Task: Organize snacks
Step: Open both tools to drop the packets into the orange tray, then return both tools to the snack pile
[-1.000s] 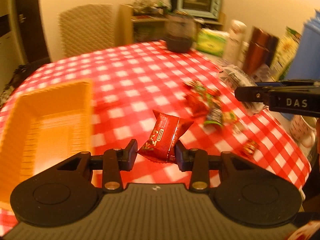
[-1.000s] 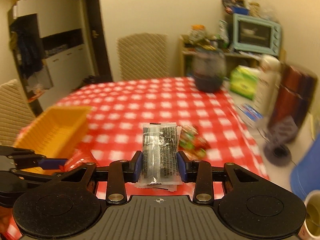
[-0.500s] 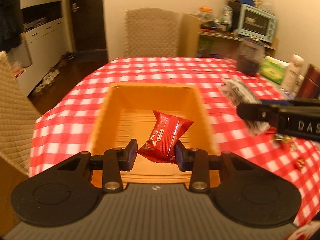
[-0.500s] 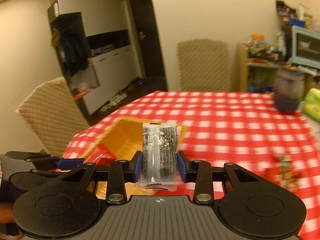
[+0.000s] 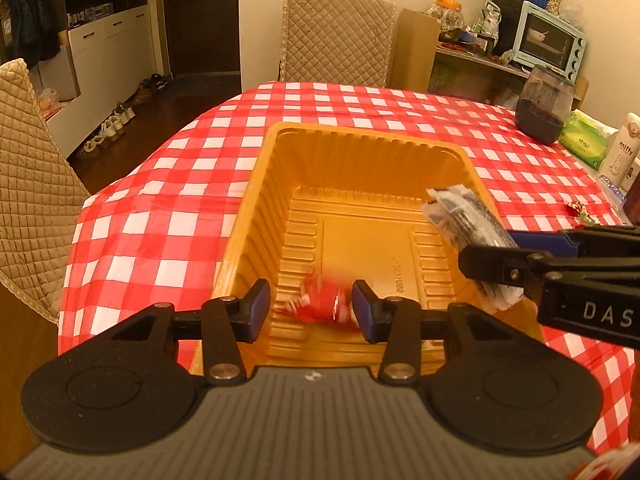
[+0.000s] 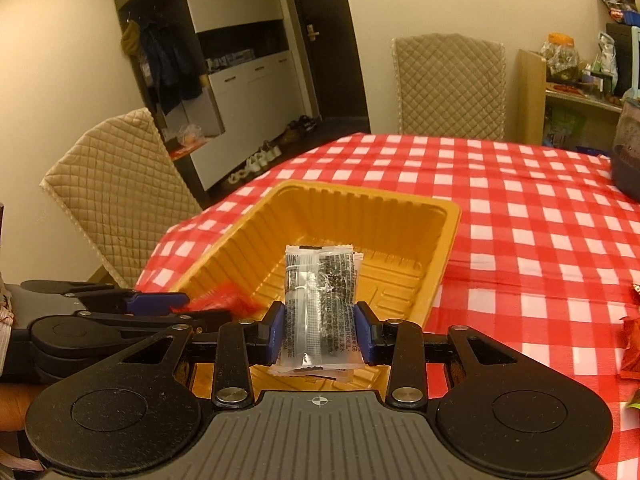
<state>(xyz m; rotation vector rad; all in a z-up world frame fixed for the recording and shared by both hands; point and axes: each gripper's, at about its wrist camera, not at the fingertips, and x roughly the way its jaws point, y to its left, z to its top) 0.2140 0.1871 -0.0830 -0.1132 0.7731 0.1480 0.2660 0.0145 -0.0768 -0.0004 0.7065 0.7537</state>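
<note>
An orange plastic tray (image 5: pixel 352 144) stands on the red checked table; it also shows in the right wrist view (image 6: pixel 440 248). My left gripper (image 5: pixel 311 312) is open over the tray's near end, and a blurred red snack packet (image 5: pixel 320 304) is loose between its jaws, dropping into the tray. That packet shows as a red blur in the right wrist view (image 6: pixel 224 300). My right gripper (image 6: pixel 319 330) is shut on a clear packet of dark snacks (image 6: pixel 318 308) and holds it over the tray's right side, where the left wrist view (image 5: pixel 464 224) also shows it.
Quilted chairs stand at the table's far end (image 5: pixel 336 36) and left side (image 5: pixel 28 184). A dark jar (image 5: pixel 542 104), a green tissue pack (image 5: pixel 584 142) and a white bottle (image 5: pixel 622 152) stand at the right. Loose snacks (image 6: pixel 634 344) lie on the table at right.
Both grippers swung left from the snack pile to over the tray. The left gripper opened and let go of the red packet. The right gripper kept its hold.
</note>
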